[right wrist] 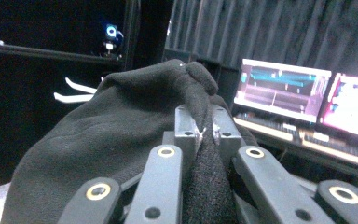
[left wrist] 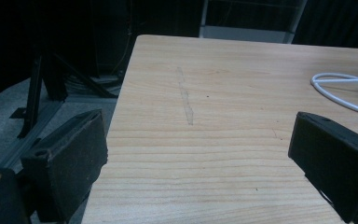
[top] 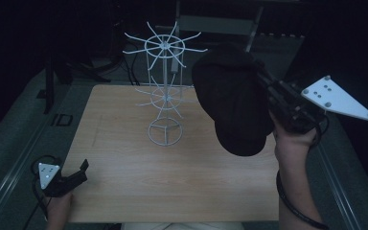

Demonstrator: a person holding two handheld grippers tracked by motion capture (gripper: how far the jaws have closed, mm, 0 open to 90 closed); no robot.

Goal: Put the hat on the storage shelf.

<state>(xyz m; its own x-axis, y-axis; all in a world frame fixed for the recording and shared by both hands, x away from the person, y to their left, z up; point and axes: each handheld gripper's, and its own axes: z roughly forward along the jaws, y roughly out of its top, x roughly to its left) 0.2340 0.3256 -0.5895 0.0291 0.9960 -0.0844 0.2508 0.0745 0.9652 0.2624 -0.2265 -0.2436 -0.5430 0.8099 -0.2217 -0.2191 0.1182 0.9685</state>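
A black cap (top: 235,103) hangs in the air to the right of a white wire rack (top: 165,86) with spoke arms that stands on the wooden table (top: 124,177). My right gripper (top: 270,93) is shut on the cap's fabric, held up by a hand at the right. In the right gripper view the jaws pinch a fold of the black cap (right wrist: 121,140) at the right gripper (right wrist: 205,128). My left gripper (top: 84,167) rests at the table's front left corner, open with nothing between its fingers (left wrist: 70,158). The rack's round base (left wrist: 340,86) lies at the right of the left gripper view.
Dark floor and stand legs (left wrist: 37,88) lie beyond the table's left edge. Lit monitors (right wrist: 284,91) stand behind the cap in the right gripper view. Bare tabletop stretches between my left gripper and the rack.
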